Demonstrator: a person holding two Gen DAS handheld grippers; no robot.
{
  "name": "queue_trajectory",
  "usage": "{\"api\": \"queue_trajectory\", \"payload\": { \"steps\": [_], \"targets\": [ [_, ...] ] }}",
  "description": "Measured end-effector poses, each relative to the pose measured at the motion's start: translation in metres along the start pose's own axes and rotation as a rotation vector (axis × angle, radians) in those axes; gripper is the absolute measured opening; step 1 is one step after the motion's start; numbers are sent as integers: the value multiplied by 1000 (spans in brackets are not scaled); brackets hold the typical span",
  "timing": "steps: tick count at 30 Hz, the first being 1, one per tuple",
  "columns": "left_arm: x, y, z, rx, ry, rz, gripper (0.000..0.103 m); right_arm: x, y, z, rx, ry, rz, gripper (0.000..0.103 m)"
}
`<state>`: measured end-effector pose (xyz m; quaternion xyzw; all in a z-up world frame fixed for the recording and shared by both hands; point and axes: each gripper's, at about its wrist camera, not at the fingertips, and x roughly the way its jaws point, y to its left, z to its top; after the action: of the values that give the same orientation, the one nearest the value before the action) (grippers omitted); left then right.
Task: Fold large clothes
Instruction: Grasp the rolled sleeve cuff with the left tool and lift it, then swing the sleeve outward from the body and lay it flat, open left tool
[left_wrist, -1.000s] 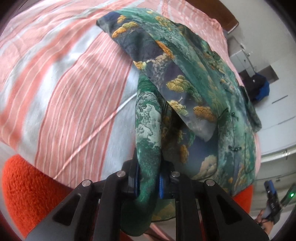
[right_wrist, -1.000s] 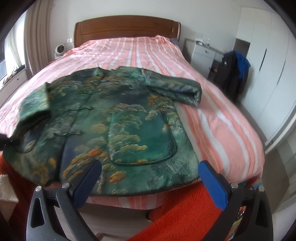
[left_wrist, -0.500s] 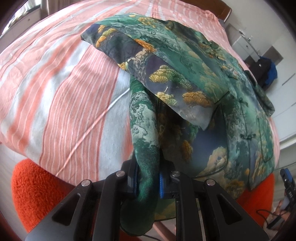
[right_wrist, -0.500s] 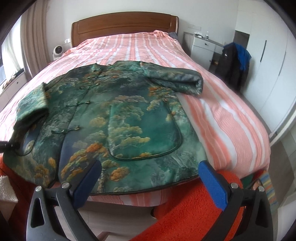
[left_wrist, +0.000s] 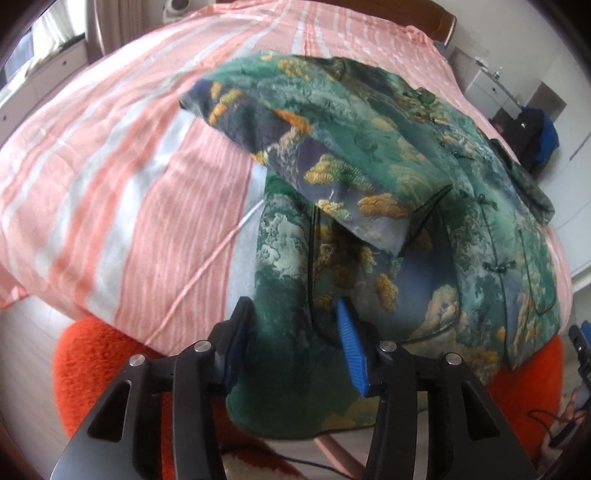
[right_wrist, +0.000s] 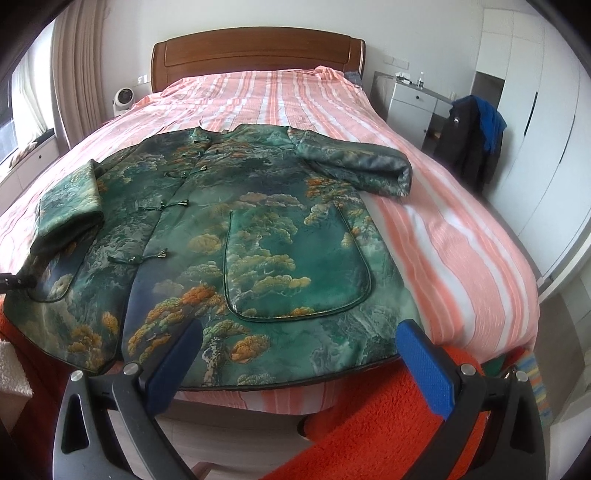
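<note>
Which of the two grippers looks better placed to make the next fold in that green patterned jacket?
Probably the left gripper: its open jaws straddle the jacket hem, ready to grab. The right gripper, also open, hangs off the bed edge, touching nothing.

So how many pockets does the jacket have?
2 show. One big pocket sits on the jacket's right front; another pocket's edge peeks out near the left hem, partly hidden by the folded sleeve.

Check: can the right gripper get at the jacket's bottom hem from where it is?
Probably yes. The right gripper is open and empty, and the jacket has its hem at the bed edge, just ahead of the fingers, with nothing between them.
</note>
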<state>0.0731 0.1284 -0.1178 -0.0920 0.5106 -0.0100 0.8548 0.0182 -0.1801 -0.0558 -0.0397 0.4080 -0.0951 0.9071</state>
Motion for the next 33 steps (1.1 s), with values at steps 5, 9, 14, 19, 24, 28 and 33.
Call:
{"api": "queue_trajectory", "payload": {
  "steps": [5, 9, 14, 19, 24, 28, 33],
  "targets": [
    [-35, -16, 10, 101, -109, 75, 67, 1, 7, -1, -23, 4, 6, 103],
    [-53, -30, 29, 171, -162, 70, 74, -1, 13, -2, -48, -4, 12, 103],
    [-54, -62, 57, 374, -184, 61, 94, -5, 13, -3, -53, -17, 11, 103],
    [2, -103, 56, 659, -102, 75, 98, -7, 16, -3, -62, -16, 7, 103],
    [69, -111, 61, 704, -37, 213, 27, -13, 20, -4, -89, -35, -2, 103],
    [14, -52, 108, 335, -118, 12, 12, -17, 17, -6, -90, -43, -17, 103],
    [-74, 104, 155, -157, -335, 60, 12, -10, 14, -4, -72, -30, -15, 103]
  ]
}}
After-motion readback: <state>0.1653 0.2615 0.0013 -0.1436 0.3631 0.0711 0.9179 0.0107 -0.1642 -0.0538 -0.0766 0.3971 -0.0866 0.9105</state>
